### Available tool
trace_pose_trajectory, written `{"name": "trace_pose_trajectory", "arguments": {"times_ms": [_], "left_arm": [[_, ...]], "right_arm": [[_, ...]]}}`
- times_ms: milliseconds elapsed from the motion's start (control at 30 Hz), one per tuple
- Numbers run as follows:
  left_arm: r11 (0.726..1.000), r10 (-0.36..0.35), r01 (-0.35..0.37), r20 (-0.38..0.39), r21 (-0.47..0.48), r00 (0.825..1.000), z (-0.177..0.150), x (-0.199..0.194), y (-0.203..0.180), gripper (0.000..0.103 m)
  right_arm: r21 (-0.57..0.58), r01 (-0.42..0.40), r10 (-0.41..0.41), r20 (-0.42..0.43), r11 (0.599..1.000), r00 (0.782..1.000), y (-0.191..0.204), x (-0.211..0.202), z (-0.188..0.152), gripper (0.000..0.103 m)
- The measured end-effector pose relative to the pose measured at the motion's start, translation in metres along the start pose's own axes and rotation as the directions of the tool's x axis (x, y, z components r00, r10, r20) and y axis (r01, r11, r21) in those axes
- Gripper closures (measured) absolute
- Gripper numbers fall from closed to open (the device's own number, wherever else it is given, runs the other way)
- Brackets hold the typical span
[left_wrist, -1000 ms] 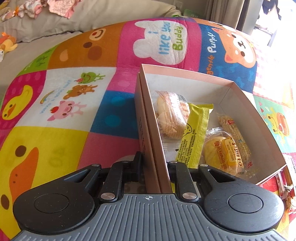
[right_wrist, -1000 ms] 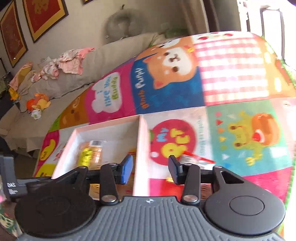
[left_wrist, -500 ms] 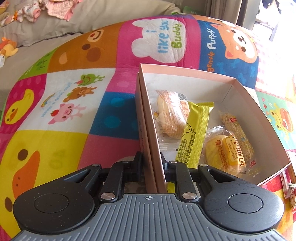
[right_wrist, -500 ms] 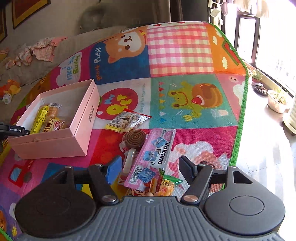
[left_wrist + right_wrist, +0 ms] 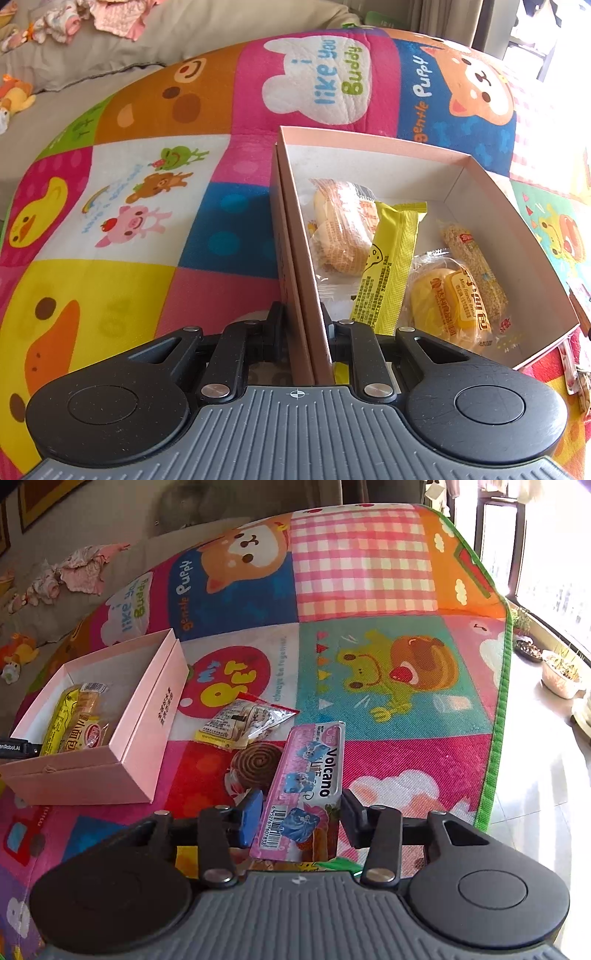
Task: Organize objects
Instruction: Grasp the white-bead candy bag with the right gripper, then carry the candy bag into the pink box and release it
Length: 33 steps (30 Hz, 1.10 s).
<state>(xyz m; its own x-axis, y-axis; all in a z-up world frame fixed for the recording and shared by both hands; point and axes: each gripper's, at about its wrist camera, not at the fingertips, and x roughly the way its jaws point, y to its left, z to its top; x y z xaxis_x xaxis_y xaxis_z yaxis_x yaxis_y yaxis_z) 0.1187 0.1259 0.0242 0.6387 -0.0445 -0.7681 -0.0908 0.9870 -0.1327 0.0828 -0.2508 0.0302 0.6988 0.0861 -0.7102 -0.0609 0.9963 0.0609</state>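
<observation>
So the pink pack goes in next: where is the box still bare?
The box floor is bare along the far wall, beyond the bread and yellow bar. The near half is crowded: bun and sesame stick fill the right side. Outside, snacks cluster by the box.

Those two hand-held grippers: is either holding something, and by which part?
The left hand-held gripper clamps the pink cardboard box by its near side wall. The right hand-held gripper straddles the pink Volcano packet; its jaws were closing, grip unclear.
</observation>
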Motion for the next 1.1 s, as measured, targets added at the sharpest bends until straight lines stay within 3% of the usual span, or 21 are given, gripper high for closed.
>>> {"name": "trace_pose_trajectory", "arguments": {"times_ms": [100, 200, 300, 367, 567, 767, 833, 900, 1100], "left_arm": [[1.000, -0.004, 0.004, 0.000, -0.006, 1.000, -0.001, 0.000, 0.001, 0.084], [1.000, -0.008, 0.008, 0.000, -0.010, 1.000, -0.001, 0.000, 0.002, 0.084], [1.000, -0.005, 0.005, -0.001, -0.011, 1.000, -0.001, 0.000, 0.002, 0.084], [1.000, -0.003, 0.003, -0.001, -0.011, 1.000, -0.001, 0.000, 0.001, 0.084], [1.000, -0.003, 0.003, -0.001, -0.011, 1.000, -0.001, 0.000, 0.001, 0.084], [1.000, -0.002, 0.002, 0.000, -0.009, 1.000, -0.001, -0.001, 0.001, 0.084], [1.000, -0.001, 0.001, 0.000, -0.008, 1.000, -0.001, -0.001, 0.000, 0.084], [1.000, 0.000, 0.000, 0.000, -0.008, 1.000, -0.001, -0.001, 0.000, 0.084], [1.000, -0.010, 0.010, 0.000, -0.015, 1.000, -0.001, -0.001, 0.001, 0.084]], "right_arm": [[0.039, 0.047, -0.047, -0.012, 0.998, 0.999, -0.018, 0.013, 0.009, 0.056], [0.097, 0.010, -0.007, -0.031, 0.995, 1.000, -0.028, 0.010, 0.005, 0.050], [0.138, -0.039, 0.043, -0.025, 0.990, 0.999, -0.027, -0.005, -0.011, 0.027], [0.144, -0.058, 0.062, -0.025, 0.988, 0.998, -0.023, -0.014, -0.022, 0.022], [0.072, -0.076, 0.081, -0.070, 0.995, 0.994, 0.004, -0.017, -0.050, 0.022], [-0.039, 0.002, -0.004, -0.051, 0.999, 0.999, 0.026, -0.009, -0.053, 0.018], [-0.067, 0.015, -0.017, -0.039, 0.998, 0.999, 0.031, -0.012, -0.057, 0.028], [-0.068, -0.007, 0.004, -0.040, 0.998, 0.999, 0.035, -0.019, -0.059, 0.041], [-0.075, -0.149, 0.141, -0.106, 0.986, 0.984, 0.058, -0.041, -0.069, 0.044]]}}
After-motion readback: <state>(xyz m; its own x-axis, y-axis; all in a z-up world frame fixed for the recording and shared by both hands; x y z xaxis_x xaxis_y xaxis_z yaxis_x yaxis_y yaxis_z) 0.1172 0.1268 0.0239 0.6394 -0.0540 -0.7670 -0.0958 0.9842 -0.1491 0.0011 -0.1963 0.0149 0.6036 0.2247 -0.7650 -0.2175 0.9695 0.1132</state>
